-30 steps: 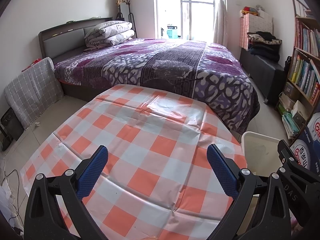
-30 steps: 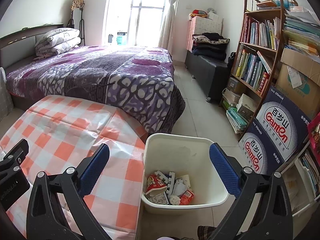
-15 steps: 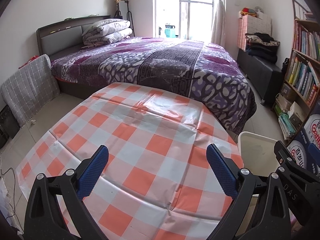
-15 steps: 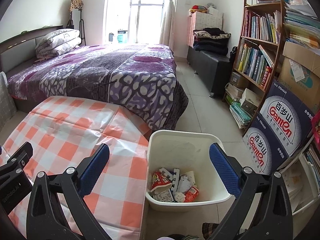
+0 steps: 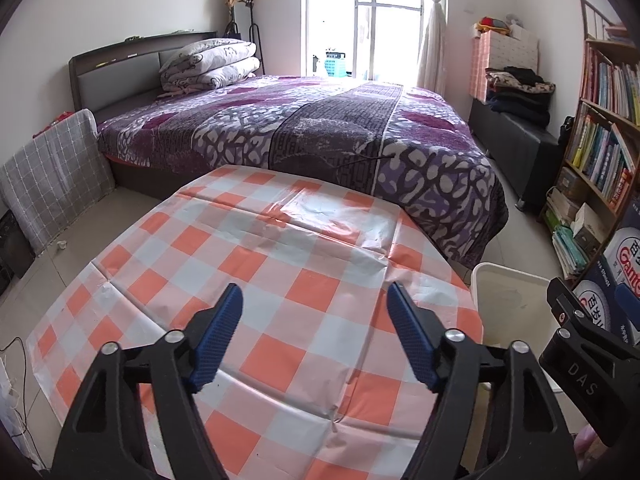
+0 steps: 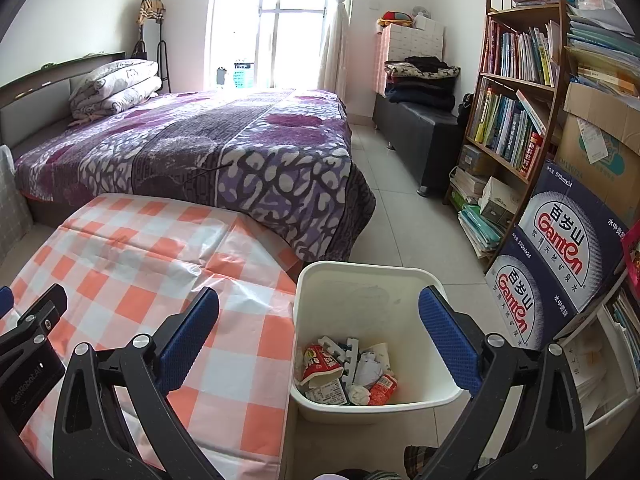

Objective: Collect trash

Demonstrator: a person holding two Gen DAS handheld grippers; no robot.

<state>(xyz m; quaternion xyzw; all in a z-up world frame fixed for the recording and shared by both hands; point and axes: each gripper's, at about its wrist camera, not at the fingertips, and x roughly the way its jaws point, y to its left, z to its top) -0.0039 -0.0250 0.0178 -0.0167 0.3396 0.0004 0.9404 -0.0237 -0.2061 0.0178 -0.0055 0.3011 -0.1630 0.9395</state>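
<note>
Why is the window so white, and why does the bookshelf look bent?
Right wrist view: the window is blown out by daylight, so nothing outside shows; the fisheye lens bows the bookshelf near the edge. Left wrist view: the same window glares, and its light makes a shiny patch on the tablecloth.

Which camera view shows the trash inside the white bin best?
The right wrist view: it looks down into the white bin, so the trash on its bottom is plain. The left wrist view shows only the bin's rim and inner wall at the table's edge, no trash.
</note>
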